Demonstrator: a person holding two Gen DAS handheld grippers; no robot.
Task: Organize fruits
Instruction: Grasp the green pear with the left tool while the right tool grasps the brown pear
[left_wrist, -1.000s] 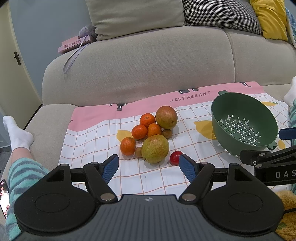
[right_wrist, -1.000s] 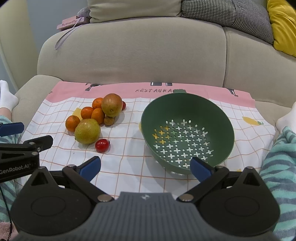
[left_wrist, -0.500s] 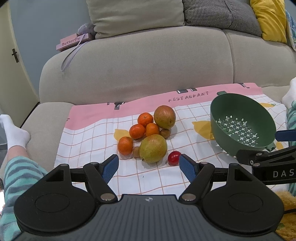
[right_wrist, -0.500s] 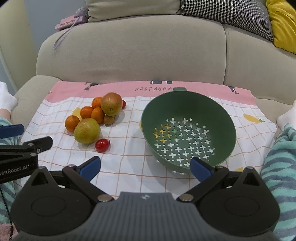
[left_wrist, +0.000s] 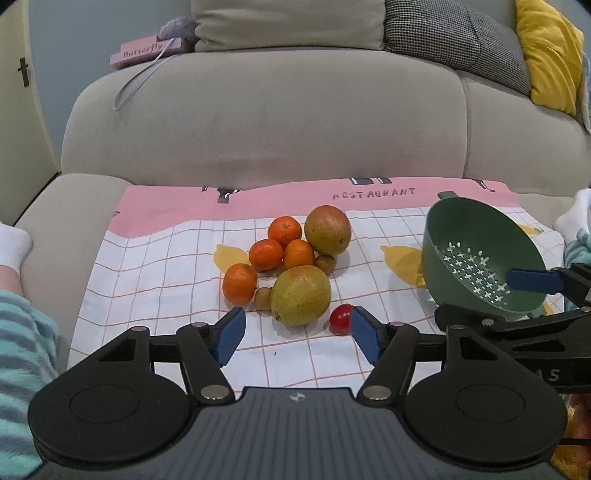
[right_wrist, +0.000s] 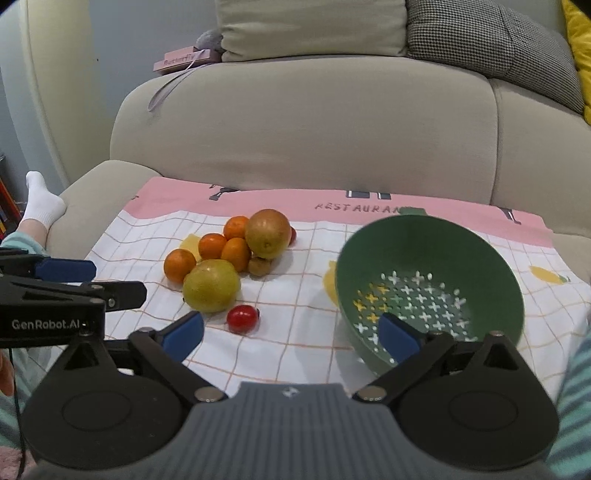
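The fruit pile (left_wrist: 291, 266) sits mid-cloth (left_wrist: 155, 258): four tangerines, two pears, two kiwis, one near tomato (left_wrist: 340, 318). The left gripper (left_wrist: 295, 334) gapes wide, empty, before it. The right gripper (right_wrist: 291, 332), equally spread, holds nothing beside the tilted green colander (right_wrist: 424, 258).

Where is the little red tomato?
In both views the tomato lies on the cloth, just right of the front pear, left of the colander.
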